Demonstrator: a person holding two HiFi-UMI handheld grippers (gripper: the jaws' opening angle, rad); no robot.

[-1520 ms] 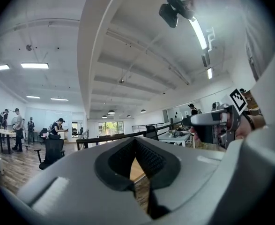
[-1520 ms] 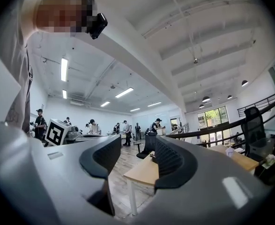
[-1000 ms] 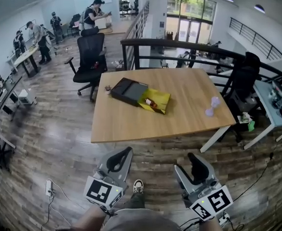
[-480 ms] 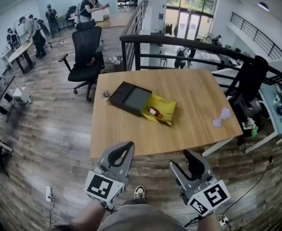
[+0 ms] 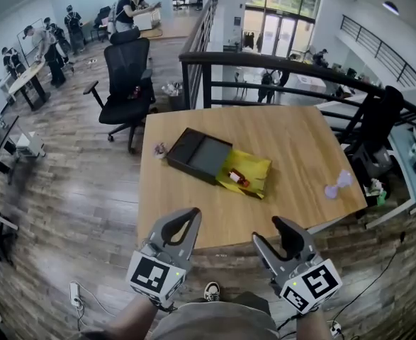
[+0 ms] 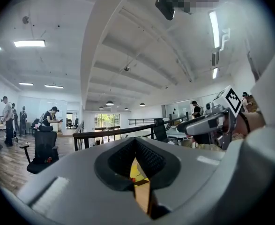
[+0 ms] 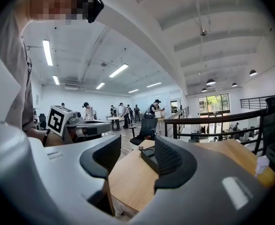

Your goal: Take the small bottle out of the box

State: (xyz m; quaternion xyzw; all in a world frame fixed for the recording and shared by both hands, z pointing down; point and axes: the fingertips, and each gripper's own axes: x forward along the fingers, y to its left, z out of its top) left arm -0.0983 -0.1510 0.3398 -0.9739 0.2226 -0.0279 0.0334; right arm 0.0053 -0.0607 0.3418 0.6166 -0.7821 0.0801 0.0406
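On the wooden table (image 5: 293,137) lies a flat black box (image 5: 199,154) with a yellow part (image 5: 256,168) open at its right end. A small reddish bottle (image 5: 237,179) lies in that yellow part. My left gripper (image 5: 181,227) hovers at the table's near edge, shut and empty. The right gripper (image 5: 281,241) is beside it, open and empty. In the left gripper view, the left gripper (image 6: 136,142) shows only a thin slit with yellow behind. In the right gripper view, the black box (image 7: 149,154) appears between the right gripper (image 7: 137,153) jaws.
A pale purple object (image 5: 337,183) sits near the table's right edge, and a small item (image 5: 158,148) lies left of the box. A black office chair (image 5: 126,76) and a black railing (image 5: 264,61) stand behind the table. People work at desks far left.
The table has come nearer and lower in the head view. Both grippers now reach its near edge. Their jaws look the same as before.
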